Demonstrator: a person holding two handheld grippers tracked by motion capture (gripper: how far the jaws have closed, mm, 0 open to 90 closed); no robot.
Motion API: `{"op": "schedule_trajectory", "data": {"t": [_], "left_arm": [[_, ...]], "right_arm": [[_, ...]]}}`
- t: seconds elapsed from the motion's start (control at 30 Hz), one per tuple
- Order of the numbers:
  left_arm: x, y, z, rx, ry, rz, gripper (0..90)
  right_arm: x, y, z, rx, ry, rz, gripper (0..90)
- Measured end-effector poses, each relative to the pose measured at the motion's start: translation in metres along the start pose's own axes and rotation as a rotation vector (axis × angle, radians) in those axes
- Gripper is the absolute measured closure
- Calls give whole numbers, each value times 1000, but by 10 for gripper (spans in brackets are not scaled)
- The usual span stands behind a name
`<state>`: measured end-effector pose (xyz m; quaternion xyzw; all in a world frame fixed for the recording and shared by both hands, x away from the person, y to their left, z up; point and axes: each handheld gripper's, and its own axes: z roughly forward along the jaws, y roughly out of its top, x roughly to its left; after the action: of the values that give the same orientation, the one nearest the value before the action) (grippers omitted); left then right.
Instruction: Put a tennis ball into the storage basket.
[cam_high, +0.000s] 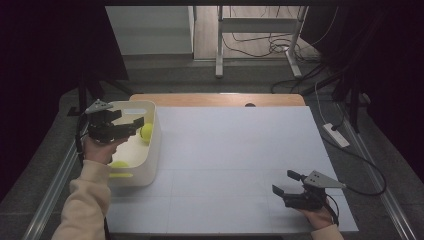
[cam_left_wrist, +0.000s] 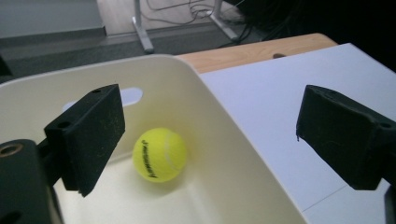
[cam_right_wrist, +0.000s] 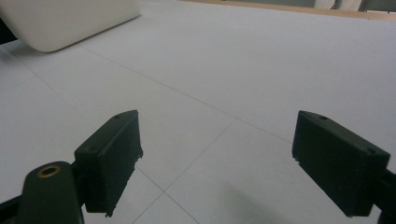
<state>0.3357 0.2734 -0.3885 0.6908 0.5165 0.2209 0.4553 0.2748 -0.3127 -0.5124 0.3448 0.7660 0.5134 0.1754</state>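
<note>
Dim room with cabled grey floor, white sheet-covered wooden table (cam_high: 235, 165), cream rounded plastic bin (cam_high: 150, 160) at its left edge, long axis running away from the person, left gripper (cam_high: 137, 123) wide apart above it, right gripper (cam_high: 284, 182) wide, empty, yellow felt tennis ball (cam_left_wrist: 159, 154) inside the bin, round, no heading.

- Left tool (cam_high: 131, 126): held raised at the far left of the scene, pointing right and slightly down; jaws stand wide apart with nothing between the pads.
- Left forearm (cam_high: 85, 200): in a light sleeve, rising from the near left edge, wrist bent upward.
- Right tool (cam_high: 284, 186): low at the near right, pointing left; jaws spread wide, nothing between them.
- Right hand (cam_high: 317, 216): gripping the tool body from behind.
</note>
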Motion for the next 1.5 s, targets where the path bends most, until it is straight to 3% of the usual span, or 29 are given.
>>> {"op": "schedule_trajectory", "data": {"t": [0.23, 0.4, 0.7, 1.1, 1.5], "left_arm": [[-9, -1, -3, -33, -65, 31, 80], [-20, -3, -2, -40, -134, 54, 78], [-32, -9, 2, -50, -213, 51, 78], [-60, -20, 7, -60, -282, 102, 84], [-87, -29, 16, -34, -382, 137, 91]], "right_arm": [[0, 0, 0, 0, -1, 1, 153], [0, 0, -1, 0, -1, 4, 153], [0, 0, -1, 0, -2, 4, 153], [0, -1, -3, 0, -7, 2, 153], [1, -2, -7, -7, -16, 6, 153]]}}
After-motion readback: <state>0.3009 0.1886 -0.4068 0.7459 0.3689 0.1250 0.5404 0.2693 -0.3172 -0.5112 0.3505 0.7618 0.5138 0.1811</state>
